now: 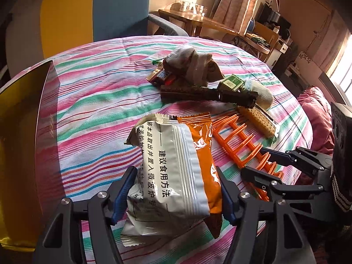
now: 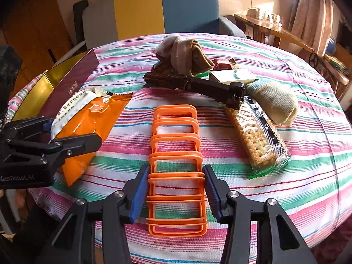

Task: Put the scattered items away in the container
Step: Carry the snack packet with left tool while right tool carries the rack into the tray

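The white-and-orange snack packet (image 1: 173, 167) lies between the blue-padded fingers of the left claw (image 1: 175, 192), its near end reaching back past the fingertips; the jaws are spread wide on either side of it, and whether the pads (image 1: 122, 194) actually touch the wrapper cannot be told from the left wrist view. Seen from the right wrist, the same packet (image 2: 88, 118) rests on the striped cloth of the counter (image 2: 275, 187) with the left claw (image 2: 63, 140) over its near half. Just to the packet's right lies the orange plastic rack (image 2: 177, 167), flat and lengthwise, and the right claw (image 2: 175, 192) straddles its near portion with jaws open, one pad at each side rail (close beside the plastic, contact unclear). The maroon container with a gold interior (image 2: 66, 83) stands at the counter's left edge, just beyond the packet. Farther out, a wrapped cracker bar (image 2: 257, 138) lies at a slant to the rack's right, touching a pale knitted sock (image 2: 275, 103). Behind them a dark flashlight (image 2: 211, 88) lies across the middle, with a green-and-white box (image 2: 233, 76), a bundle of brownish socks (image 2: 184, 55) and small snack wrappers (image 2: 224, 63) heaped at the far side.
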Tool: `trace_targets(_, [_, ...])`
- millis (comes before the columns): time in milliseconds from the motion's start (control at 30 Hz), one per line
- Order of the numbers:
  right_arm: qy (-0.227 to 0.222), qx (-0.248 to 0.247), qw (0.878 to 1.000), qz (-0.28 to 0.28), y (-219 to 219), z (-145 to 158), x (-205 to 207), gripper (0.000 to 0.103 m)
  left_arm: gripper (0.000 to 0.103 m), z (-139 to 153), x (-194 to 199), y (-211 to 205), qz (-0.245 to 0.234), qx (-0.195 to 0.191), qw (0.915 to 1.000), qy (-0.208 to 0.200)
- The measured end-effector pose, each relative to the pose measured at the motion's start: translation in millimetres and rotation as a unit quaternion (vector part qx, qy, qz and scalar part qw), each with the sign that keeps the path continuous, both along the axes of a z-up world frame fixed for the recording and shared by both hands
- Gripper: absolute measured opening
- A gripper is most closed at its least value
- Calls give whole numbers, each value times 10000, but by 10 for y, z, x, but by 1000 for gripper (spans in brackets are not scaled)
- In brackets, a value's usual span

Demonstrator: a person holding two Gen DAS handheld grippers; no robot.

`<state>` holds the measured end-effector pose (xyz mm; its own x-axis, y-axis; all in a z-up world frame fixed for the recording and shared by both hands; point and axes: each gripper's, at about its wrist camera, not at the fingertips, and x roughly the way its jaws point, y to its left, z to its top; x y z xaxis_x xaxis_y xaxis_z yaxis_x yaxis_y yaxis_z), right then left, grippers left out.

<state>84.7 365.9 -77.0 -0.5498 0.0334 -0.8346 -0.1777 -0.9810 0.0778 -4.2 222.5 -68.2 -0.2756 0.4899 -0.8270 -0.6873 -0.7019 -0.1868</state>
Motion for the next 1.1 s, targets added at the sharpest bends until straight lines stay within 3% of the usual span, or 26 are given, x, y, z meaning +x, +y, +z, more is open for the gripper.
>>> trace_targets(433, [432, -390, 9983, 56, -133, 381, -17, 49, 69, 510, -11, -456, 433, 603, 9967, 325])
trace_targets(800, [856, -403, 9913, 911, -905, 729, -602, 49, 69, 681, -200, -1158, 1316, 784, 9867, 546])
trace_targets(1100, [944, -515, 9837, 1438, -1494, 788, -1017, 49, 69, 698, -418, -1768, 2158, 687, 9713, 723])
